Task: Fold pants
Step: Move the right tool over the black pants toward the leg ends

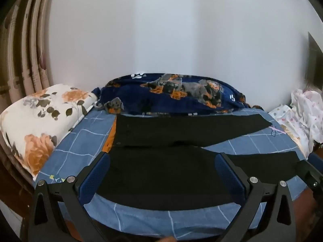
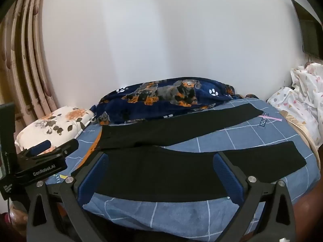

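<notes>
Black pants (image 2: 181,141) lie spread flat on the bed (image 2: 232,139) just ahead of your left hand-held gripper (image 1: 161,173) and right hand-held gripper (image 2: 161,171), both open and empty; soft, limp cloth, likely best pinched at waistband and hem.

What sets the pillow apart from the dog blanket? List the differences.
1. The pillow is white with orange flowers; the blanket is navy with dachshunds and paw prints.
2. The pillow lies at the bed's left end; the blanket runs along the wall, behind the pants.
3. The pillow is smooth and plump; the blanket is bunched.
Both rest on the blue sheet.
</notes>
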`<state>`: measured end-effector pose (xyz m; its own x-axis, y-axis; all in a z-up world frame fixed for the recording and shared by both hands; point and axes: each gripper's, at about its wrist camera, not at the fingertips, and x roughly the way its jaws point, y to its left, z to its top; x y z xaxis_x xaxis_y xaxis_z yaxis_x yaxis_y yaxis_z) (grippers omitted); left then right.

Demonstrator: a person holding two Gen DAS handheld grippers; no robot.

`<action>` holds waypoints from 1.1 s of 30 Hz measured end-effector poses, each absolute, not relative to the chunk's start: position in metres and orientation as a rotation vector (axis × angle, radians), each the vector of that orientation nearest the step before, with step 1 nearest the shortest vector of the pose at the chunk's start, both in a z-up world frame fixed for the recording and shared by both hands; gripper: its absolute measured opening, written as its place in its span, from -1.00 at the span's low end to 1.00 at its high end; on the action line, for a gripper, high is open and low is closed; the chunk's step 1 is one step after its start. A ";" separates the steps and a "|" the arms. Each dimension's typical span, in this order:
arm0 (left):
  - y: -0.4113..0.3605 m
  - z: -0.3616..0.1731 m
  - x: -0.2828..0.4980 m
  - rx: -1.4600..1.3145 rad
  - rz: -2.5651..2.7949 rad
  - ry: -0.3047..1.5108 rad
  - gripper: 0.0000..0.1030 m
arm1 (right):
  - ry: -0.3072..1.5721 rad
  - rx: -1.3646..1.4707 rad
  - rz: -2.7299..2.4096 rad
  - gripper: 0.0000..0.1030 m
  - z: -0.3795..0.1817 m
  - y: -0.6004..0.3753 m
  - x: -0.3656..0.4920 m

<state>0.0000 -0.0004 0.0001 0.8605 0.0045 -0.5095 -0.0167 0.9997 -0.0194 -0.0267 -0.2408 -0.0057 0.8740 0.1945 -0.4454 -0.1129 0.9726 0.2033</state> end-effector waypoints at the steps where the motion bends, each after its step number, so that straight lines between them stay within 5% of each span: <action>1: -0.001 0.000 -0.001 -0.016 0.014 0.533 1.00 | 0.490 0.170 0.161 1.00 -0.006 -0.241 -0.026; 33: 0.013 -0.026 0.018 0.009 0.069 0.519 1.00 | 0.593 0.193 0.251 1.00 -0.068 -0.218 -0.029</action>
<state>0.0179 0.0131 -0.0260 0.8660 0.0685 -0.4953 -0.0640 0.9976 0.0261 -0.0294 -0.2176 -0.0676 0.8004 0.2874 -0.5260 -0.1774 0.9518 0.2501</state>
